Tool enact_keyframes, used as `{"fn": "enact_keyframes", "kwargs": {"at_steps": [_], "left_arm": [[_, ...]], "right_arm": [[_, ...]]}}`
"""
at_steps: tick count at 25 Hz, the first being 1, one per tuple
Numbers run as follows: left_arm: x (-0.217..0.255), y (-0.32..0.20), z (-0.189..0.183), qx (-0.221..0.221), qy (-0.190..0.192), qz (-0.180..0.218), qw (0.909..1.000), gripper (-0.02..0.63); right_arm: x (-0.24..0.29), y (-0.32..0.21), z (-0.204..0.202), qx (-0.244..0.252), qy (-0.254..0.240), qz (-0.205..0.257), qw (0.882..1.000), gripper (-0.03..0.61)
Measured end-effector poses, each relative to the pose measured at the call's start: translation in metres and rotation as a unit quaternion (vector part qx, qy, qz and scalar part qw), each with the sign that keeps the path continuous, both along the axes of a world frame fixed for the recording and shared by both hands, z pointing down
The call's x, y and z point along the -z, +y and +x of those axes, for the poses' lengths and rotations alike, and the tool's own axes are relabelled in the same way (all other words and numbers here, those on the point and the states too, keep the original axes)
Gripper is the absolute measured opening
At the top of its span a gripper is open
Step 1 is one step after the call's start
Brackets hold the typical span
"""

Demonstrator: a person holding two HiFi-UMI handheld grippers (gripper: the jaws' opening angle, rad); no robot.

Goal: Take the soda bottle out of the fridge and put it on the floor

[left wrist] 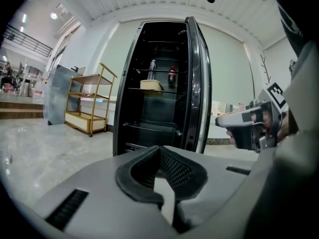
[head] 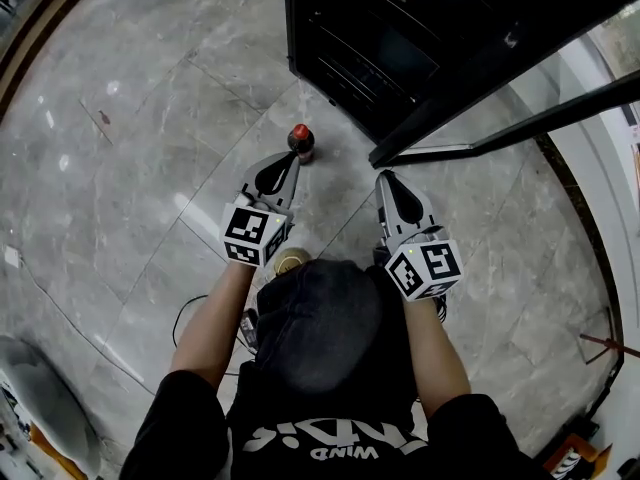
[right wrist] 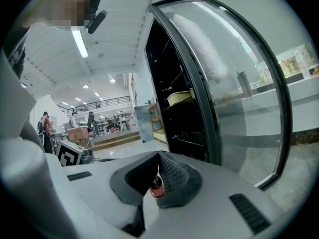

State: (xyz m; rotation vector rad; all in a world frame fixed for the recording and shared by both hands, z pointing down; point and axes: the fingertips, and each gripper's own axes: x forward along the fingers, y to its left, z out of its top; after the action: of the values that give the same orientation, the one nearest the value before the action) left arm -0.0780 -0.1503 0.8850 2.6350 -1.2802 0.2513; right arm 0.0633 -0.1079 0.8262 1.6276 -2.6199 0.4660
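Your soda bottle [head: 301,144] stands upright on the floor [head: 150,168], just off the front corner of the open fridge [head: 400,58]. It has dark contents, a red cap and a red label. Only two views show it. From your head it sits just past the tips of your left gripper [head: 291,160]. From the right gripper view it appears small and far off [right wrist: 156,187], seen through the slot under the pads. The left gripper view does not show it at all.

Your left gripper [left wrist: 160,149] has its jaws closed together with nothing in them. Your right gripper [right wrist: 159,155] also has its tips meeting and grips nothing. The head view places it [head: 385,178] well to the side of the bottle, near the foot of the glass door [right wrist: 234,83].

Only the left gripper view looks into the fridge [left wrist: 154,108]. On an upper shelf are a second red-capped bottle [left wrist: 171,75], a pale can-like thing beside it, and a tan tub [left wrist: 151,85] below them. That view also catches your right gripper [left wrist: 222,121] at its right edge.

The floor is glossy grey marble tile with pale veins and reflected lights. Left of the fridge stands a yellow-framed shelf cart [left wrist: 89,106], with steps and a railed upper level behind it. The right gripper view shows people [right wrist: 46,126] far back in the hall.
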Motion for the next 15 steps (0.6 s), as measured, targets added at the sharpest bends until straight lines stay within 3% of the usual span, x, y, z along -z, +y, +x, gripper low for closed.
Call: {"fn": "enact_keyframes", "kwargs": {"at_steps": [7,15], "left_arm": [[0.099,-0.017,-0.004,-0.014,-0.005,-0.008,0.9999,0.006],[0.282,-0.016,-0.028,-0.004,0.008,-0.048,0.9988,0.006]], "right_arm": [[0.081,-0.015,-0.010,0.008,-0.007,-0.029,1.000,0.023],[0.260,-0.015,-0.039,0.031,-0.008,-0.045,0.998,0.023]]}}
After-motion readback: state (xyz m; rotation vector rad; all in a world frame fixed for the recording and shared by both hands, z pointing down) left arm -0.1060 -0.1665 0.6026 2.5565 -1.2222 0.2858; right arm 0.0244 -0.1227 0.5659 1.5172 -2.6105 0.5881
